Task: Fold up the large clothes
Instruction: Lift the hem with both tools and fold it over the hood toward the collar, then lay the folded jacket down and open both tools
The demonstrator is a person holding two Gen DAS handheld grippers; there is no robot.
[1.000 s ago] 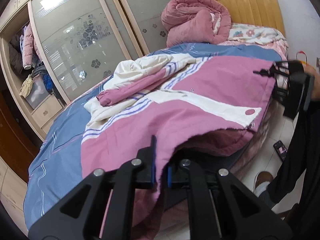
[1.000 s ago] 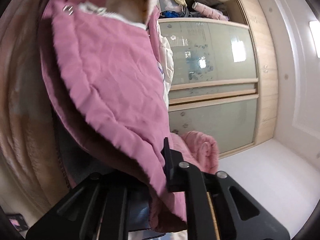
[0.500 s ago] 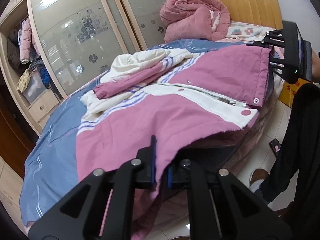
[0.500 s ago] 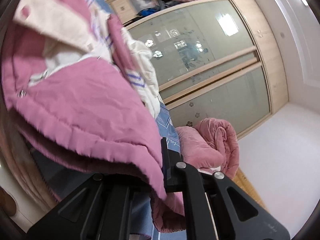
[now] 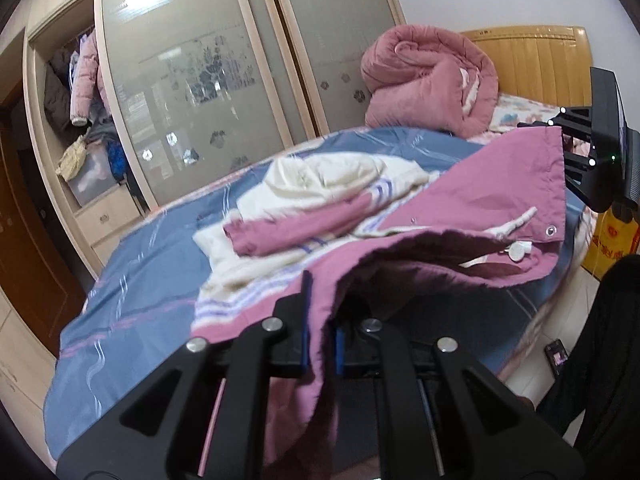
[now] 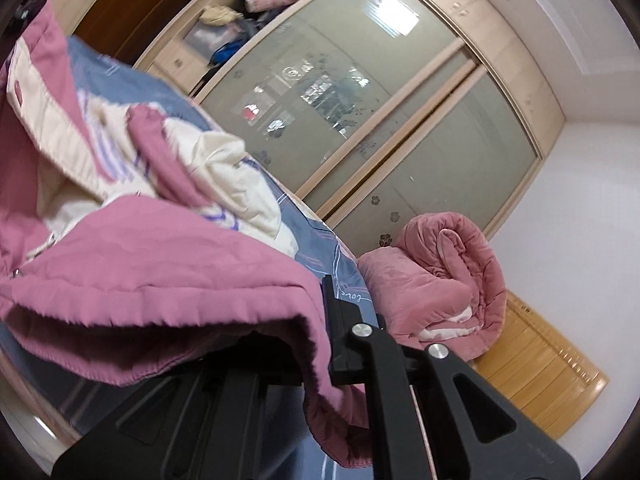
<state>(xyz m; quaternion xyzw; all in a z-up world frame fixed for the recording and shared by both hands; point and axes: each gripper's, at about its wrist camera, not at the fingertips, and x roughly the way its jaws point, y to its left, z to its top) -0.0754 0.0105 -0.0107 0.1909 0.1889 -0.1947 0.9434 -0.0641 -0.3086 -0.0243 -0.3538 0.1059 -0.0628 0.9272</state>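
Observation:
A large pink and cream padded jacket (image 5: 480,200) with purple stripes lies on the blue bedspread (image 5: 152,280). My left gripper (image 5: 320,336) is shut on the jacket's pink hem at the near corner and holds it above the bed. My right gripper (image 5: 560,140) shows at the right of the left wrist view, shut on the other hem corner. In the right wrist view my right gripper (image 6: 320,336) pinches the pink hem (image 6: 180,280), which hides its left finger. A pink sleeve (image 5: 296,232) lies across the cream chest part.
A rolled pink quilt (image 5: 432,80) lies by the wooden headboard (image 5: 536,60). Sliding wardrobe doors (image 5: 192,80) run along the far side of the bed, with an open shelf of clothes (image 5: 80,120). A phone (image 5: 556,356) lies on the floor beside the person's dark trousers (image 5: 600,360).
Both grippers have lifted the jacket's lower hem up and carried it over the bed toward the collar end. The lower part now arches above the bedspread.

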